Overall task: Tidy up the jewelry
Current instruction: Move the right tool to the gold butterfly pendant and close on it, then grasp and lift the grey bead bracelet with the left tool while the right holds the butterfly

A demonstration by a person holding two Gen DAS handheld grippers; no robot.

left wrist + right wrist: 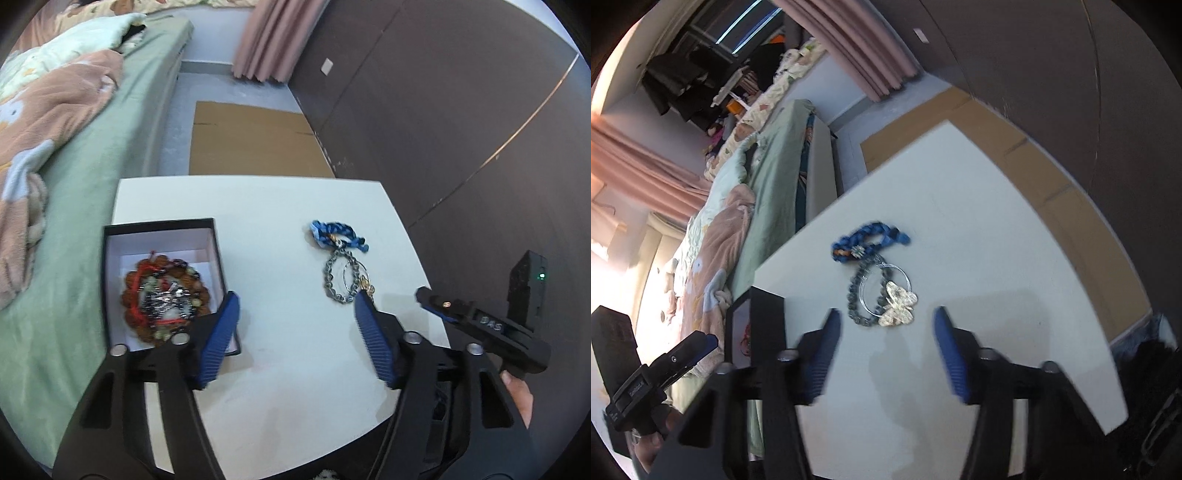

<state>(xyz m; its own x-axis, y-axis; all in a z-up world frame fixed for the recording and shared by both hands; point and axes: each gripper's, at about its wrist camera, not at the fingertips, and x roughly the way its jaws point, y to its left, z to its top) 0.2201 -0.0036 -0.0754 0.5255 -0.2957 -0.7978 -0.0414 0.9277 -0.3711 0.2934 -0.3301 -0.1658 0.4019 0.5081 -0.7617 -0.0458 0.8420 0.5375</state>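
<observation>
A black box [110, 273] with a white lining stands on the left of the white table [280, 369]. It holds a brown bead bracelet with red cord [162, 306]. On the table to the right lie a blue braided bracelet [338, 234], a grey bead bracelet [341, 280] and a wire ring with gold butterflies [899, 304]. My left gripper [295, 306] is open and empty, between the box and the loose jewelry. My right gripper [884, 325] is open and empty, just short of the butterflies; it also shows at the table's right edge in the left wrist view [436, 304].
A bed with a green sheet [92, 173] and a pink blanket [48, 110] runs along the table's left side. A cardboard sheet [251, 140] lies on the floor beyond the table. A dark wall panel [443, 110] stands on the right.
</observation>
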